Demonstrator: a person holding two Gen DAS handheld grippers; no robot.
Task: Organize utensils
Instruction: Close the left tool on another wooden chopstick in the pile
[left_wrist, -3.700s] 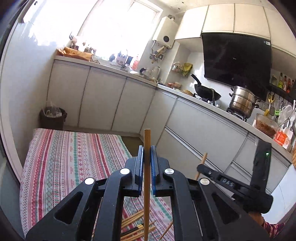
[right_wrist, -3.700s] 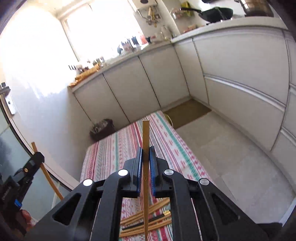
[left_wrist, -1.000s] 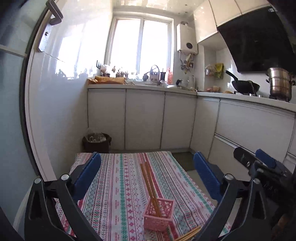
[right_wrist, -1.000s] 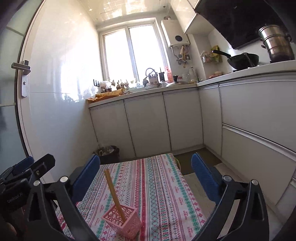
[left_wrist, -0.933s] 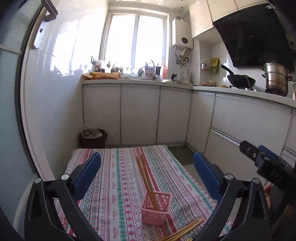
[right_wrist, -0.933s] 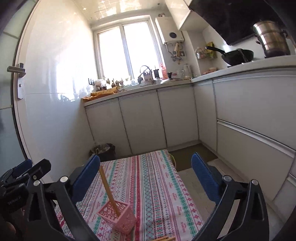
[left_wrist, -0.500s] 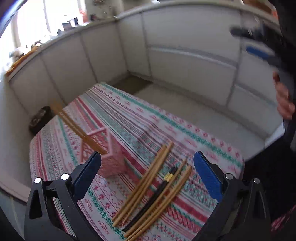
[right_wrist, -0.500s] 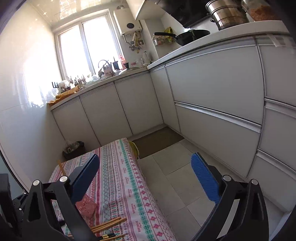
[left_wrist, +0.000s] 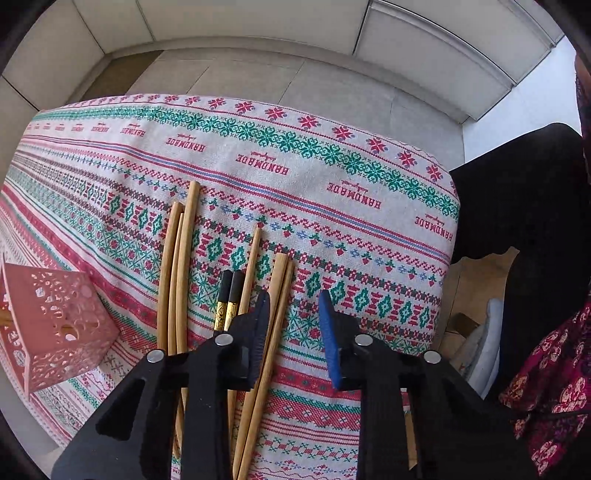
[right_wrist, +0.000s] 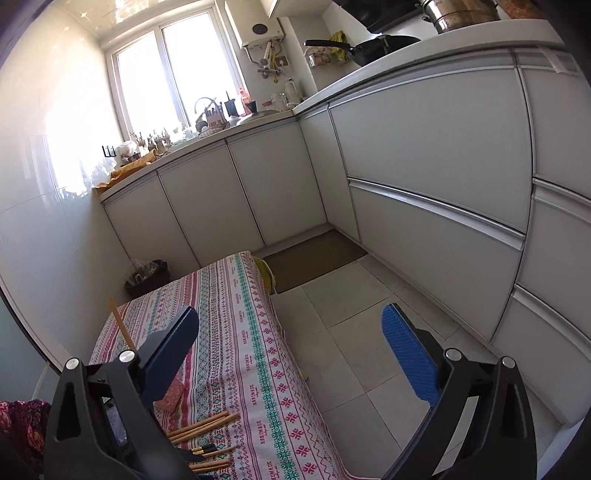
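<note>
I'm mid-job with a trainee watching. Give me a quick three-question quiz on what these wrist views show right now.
1. True or false: the right gripper has a chopstick between its fingers.
2. Multiple choice: the black chopsticks have bands of which colour? A) silver B) gold C) red
3. Fill in: seen from the left wrist, the pink basket stands on the tablecloth to the ____ of the loose chopsticks.

Key: 1 false, its jaws stand wide and empty. 2 B. 3 left.

Note: the left gripper is closing just above the light chopsticks, pinching none.
</note>
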